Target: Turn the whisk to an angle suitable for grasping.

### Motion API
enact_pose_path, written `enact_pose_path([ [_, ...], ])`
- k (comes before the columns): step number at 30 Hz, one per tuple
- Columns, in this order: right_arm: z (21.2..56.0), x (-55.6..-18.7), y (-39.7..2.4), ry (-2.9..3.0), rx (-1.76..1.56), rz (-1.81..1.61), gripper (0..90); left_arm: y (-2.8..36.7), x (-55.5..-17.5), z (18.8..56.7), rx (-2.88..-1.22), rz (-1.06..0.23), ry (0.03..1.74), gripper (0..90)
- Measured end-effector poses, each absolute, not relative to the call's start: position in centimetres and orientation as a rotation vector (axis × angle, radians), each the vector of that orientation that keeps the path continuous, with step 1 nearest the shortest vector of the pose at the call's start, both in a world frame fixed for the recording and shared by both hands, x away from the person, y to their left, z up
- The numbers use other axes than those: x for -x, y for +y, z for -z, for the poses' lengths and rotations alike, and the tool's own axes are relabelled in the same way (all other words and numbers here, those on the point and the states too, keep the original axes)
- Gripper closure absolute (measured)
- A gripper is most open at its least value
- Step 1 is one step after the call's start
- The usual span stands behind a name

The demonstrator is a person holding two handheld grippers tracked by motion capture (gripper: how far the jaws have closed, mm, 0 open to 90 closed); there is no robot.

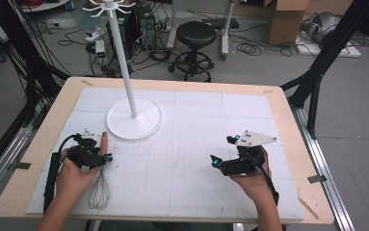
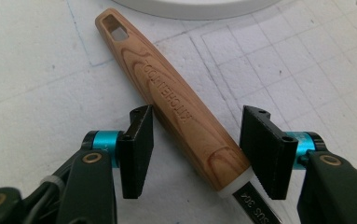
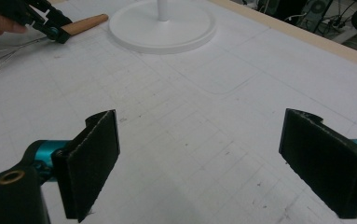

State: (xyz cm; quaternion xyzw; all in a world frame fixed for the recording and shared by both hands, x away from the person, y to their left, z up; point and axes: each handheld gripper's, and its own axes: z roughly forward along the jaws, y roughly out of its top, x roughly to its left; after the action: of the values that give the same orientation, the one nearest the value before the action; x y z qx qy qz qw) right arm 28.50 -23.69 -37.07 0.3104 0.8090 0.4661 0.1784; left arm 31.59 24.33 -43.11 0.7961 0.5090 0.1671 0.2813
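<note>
A wooden-handled wire whisk (image 1: 100,180) lies on the white gridded mat (image 1: 187,159) at its left, handle toward the round-based white pole stand (image 1: 134,118), which stands just behind it.

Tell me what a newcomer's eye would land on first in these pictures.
The tall white stand with hooks on top rises from a round base at the table's far left. Just in front of it, the left claw straddles the wooden handle of a whisk lying flat; its pads look not quite closed on it. The right claw hangs wide open over bare white mat.
</note>
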Motion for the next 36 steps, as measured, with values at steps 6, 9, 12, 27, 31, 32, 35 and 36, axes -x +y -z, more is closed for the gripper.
enact_pose_path([
  [6, 37.0, -28.5, -23.8, 2.287, -0.868, -1.32, 10.9, 24.4, -31.1, 42.9, -2.15, -0.432, 1.339, 49.2],
  [9, 36.9, -28.5, -23.9, 2.279, -0.875, -1.324, 10.9, 24.7, -30.7, 42.9, -2.149, -0.409, 1.322, 52.1],
  [12, 36.9, -28.5, -24.0, 2.277, -0.868, -1.325, 10.9, 25.0, -30.4, 42.8, -2.151, -0.387, 1.303, 54.7],
  [27, 36.7, -28.4, -24.1, 2.276, -0.868, -1.327, 10.9, 25.0, -29.9, 42.0, -2.209, -0.278, 1.205, 66.3],
  [31, 36.7, -28.4, -24.1, 2.276, -0.865, -1.326, 10.9, 24.7, -30.1, 42.0, -2.226, -0.265, 1.172, 66.9],
  [32, 36.7, -28.4, -24.0, 2.277, -0.869, -1.328, 10.9, 24.6, -30.3, 42.0, -2.234, -0.247, 1.173, 65.5],
  [35, 36.8, -28.4, -23.9, 2.283, -0.867, -1.321, 10.9, 24.2, -30.8, 42.4, -2.26, -0.189, 1.189, 48.5],
  [36, 36.8, -28.4, -23.9, 2.283, -0.867, -1.321, 10.9, 24.2, -30.8, 42.4, -2.26, -0.189, 1.189, 48.7],
])
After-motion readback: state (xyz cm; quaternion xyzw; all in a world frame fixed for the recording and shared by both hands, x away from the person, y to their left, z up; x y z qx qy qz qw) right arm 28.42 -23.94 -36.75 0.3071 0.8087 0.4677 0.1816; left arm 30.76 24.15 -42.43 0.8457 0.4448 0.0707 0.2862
